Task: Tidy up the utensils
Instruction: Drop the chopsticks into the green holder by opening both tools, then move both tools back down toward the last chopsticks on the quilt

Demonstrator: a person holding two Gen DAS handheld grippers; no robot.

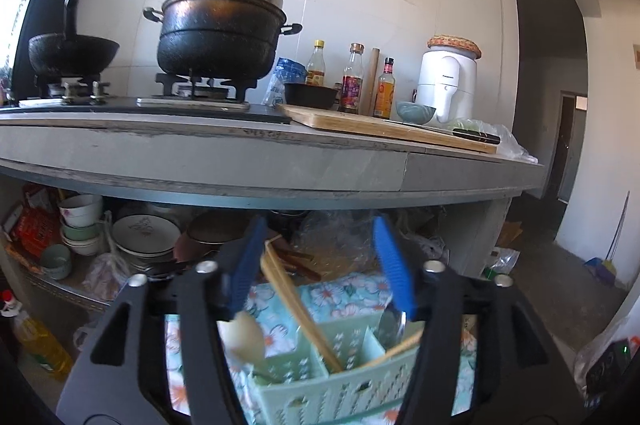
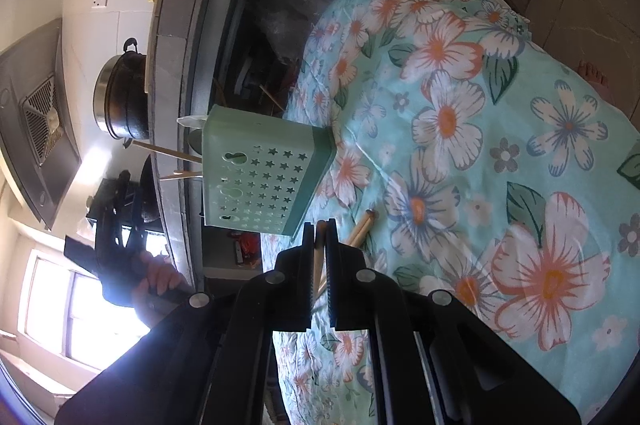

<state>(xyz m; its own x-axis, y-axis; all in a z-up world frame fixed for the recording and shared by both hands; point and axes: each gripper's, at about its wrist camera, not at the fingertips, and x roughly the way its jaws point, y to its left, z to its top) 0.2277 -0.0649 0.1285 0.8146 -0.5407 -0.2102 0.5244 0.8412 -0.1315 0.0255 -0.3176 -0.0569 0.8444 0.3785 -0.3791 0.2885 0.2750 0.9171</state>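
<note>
A pale green caddy with compartments stands on the flowered cloth. My left gripper hangs right above it, open, its blue pads wide apart and touching nothing. In the caddy stand wooden chopsticks, a blurred white spoon at the left and a metal spoon at the right. In the right wrist view the caddy shows its star-holed side. My right gripper is shut on a pair of wooden chopsticks just above the cloth, beside the caddy.
Behind the caddy runs a grey counter with a gas stove, a black pot, a wok, bottles and a cutting board with a knife. Bowls and plates fill the shelf below. A bare foot shows past the cloth's edge.
</note>
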